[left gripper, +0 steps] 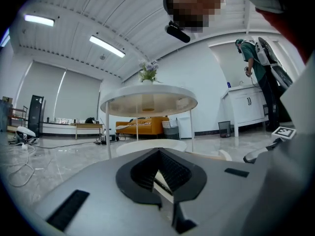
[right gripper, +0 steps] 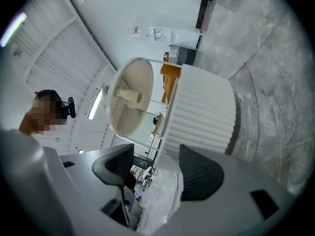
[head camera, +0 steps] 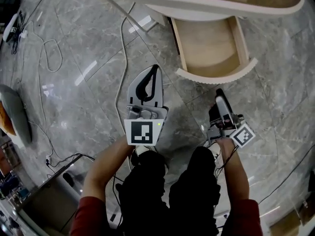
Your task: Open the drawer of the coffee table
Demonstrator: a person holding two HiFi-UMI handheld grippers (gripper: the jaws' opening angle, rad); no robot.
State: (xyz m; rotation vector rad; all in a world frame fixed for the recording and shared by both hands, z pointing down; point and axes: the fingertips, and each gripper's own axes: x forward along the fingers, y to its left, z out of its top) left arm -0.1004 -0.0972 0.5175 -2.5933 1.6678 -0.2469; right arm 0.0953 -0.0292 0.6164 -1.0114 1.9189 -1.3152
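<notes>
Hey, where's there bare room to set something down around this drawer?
The open drawer is bare inside, between its side walls and curved front. The floor right of it is bare too. Left of the left gripper, cables crowd the floor.

The coffee table point(head camera: 197, 4) is round with a white rim and a pale wood top. Its drawer point(head camera: 209, 48) stands pulled out from beneath it, light wood inside, with a curved, ribbed white front point(right gripper: 202, 112).
</notes>
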